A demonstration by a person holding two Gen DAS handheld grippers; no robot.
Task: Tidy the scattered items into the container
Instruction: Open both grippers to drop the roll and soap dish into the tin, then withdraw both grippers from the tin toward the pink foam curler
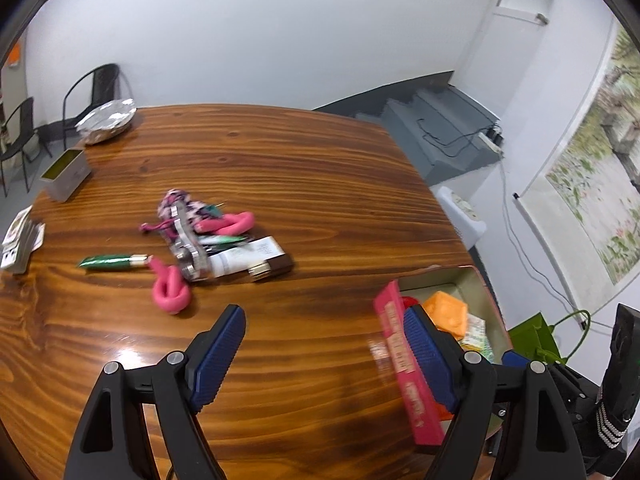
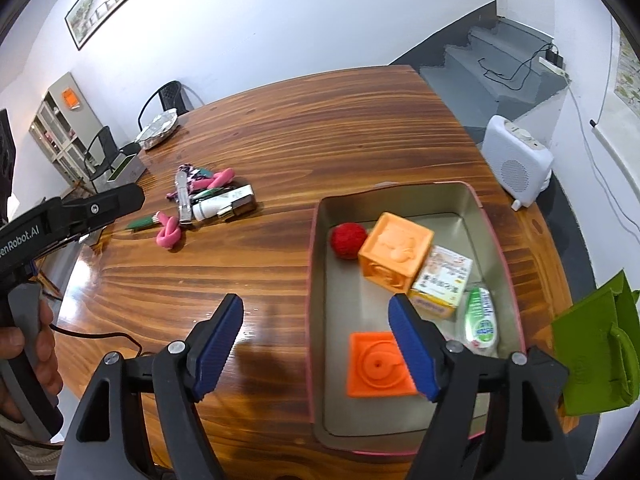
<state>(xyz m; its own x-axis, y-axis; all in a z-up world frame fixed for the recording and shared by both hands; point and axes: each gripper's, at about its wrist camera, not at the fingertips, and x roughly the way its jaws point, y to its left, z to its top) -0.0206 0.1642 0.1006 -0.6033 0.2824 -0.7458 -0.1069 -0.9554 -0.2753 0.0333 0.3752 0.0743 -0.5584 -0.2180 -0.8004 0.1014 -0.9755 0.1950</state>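
1. Blue ribbed pads line the black fingers of both tools. The left gripper (image 1: 324, 354) stands spread wide with nothing between its fingers, over bare wood just left of the tin's pink wall.
2. The right gripper (image 2: 326, 344) is likewise spread and empty; its left finger hangs above the wood, its right finger above the tin's inside.
3. The landmark is the rectangular metal tin with a pink outside (image 2: 500, 248), resting near the right edge of the glossy striped wooden tabletop (image 2: 240, 264).
4. Inside the tin lie a red woolly ball (image 2: 347, 240) at the far left corner, an orange embossed cube (image 2: 394, 256) touching it, a white and yellow carton (image 2: 442, 280) against the cube, a white and green sachet (image 2: 480, 320) by the right wall, and a flat orange square block (image 2: 376, 364) at the near end, partly behind the right finger.
5. Well left of the tin and farther back, scattered things sit in a loose heap (image 1: 208, 236): a pink knotted foam twist (image 1: 170, 286), a green foil tube (image 1: 110, 262), a white tube with a dark cap (image 1: 240, 260), a patterned pouch (image 1: 176, 204).
6. Farther left still, at the far corner, a foil-covered dish (image 1: 106, 120) and a small open box (image 1: 66, 176).
7. Off the tin's right side, past the tabletop's edge, a green bag (image 2: 596, 348) and a white heater (image 2: 516, 164).
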